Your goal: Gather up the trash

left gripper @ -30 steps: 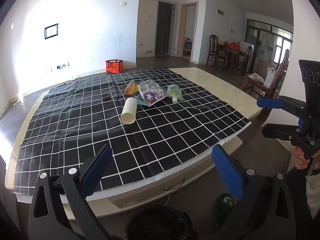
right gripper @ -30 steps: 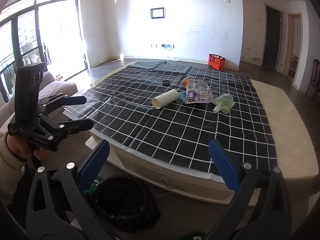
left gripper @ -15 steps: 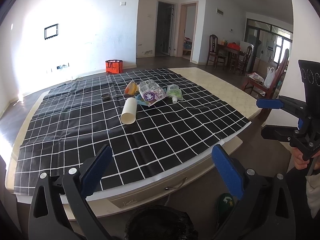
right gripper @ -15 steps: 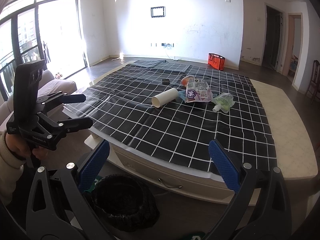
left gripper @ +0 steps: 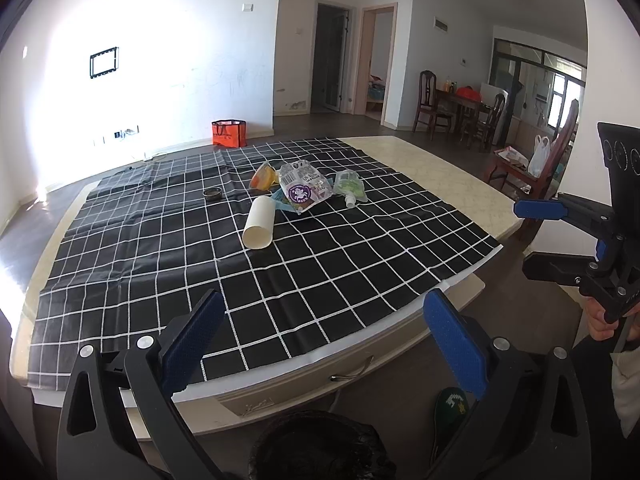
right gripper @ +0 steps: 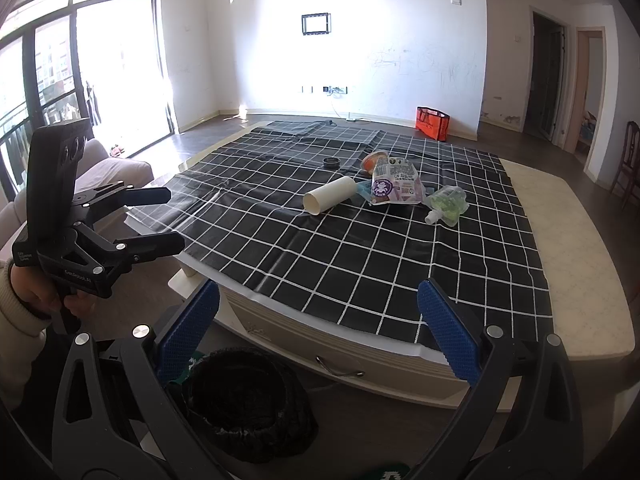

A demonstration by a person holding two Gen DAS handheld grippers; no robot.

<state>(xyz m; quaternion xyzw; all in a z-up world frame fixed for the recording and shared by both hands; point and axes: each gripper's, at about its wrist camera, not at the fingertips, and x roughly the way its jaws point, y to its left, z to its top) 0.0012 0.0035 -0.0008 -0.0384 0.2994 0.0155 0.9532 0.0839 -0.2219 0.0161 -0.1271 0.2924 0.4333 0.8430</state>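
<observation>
Bin (left gripper: 320, 446) cut off at bottom edge, contents unreadable. Left gripper (left gripper: 320, 344) and right gripper (right gripper: 316, 330) both wide apart, holding nothing. Trash pile (left gripper: 304, 192) at frame centre on checked cloth (left gripper: 280, 280).

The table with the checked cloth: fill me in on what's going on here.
A person holds a gripper in each hand, short of the table. The left gripper and right gripper are both open and empty. The trash lies untouched mid-cloth: a paper cup on its side, a purple snack bag, a green pouch, an orange wrapper and a small round lid. A black-lined bin sits on the floor below the grippers.
</observation>
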